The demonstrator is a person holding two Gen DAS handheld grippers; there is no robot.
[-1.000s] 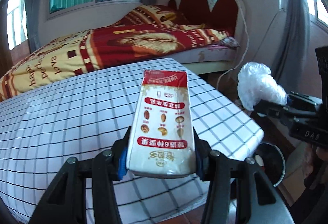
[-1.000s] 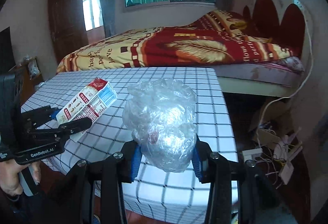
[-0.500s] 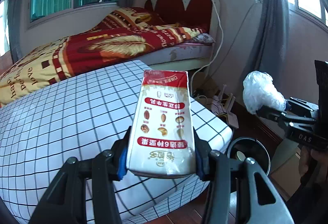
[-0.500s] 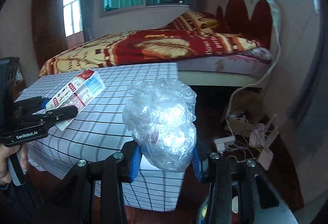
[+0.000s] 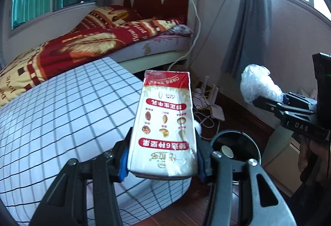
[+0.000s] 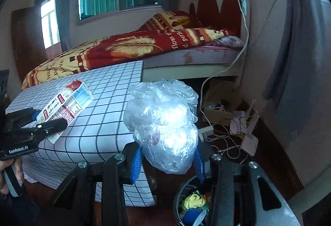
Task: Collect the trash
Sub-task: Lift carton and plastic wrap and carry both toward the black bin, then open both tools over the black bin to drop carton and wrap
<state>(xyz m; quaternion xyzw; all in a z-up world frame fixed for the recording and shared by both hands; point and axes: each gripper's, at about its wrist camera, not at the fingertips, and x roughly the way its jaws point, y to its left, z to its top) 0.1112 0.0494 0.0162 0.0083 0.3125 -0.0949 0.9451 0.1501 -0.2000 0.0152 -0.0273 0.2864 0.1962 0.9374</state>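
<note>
My left gripper [image 5: 163, 164] has its fingers [image 5: 123, 164] clamped on the drink carton [image 5: 165, 122], held in the air past the corner of the checked counter [image 5: 62, 112]. My right gripper [image 6: 168, 161] has its fingers [image 6: 136, 161] squeezed around a crumpled clear plastic bag [image 6: 165, 122], hanging just above the round trash bin [image 6: 193, 203] on the floor, which holds a yellow wad and a blue cup. Behind the counter is a bed [image 6: 134, 48] with a red and gold blanket.
</note>
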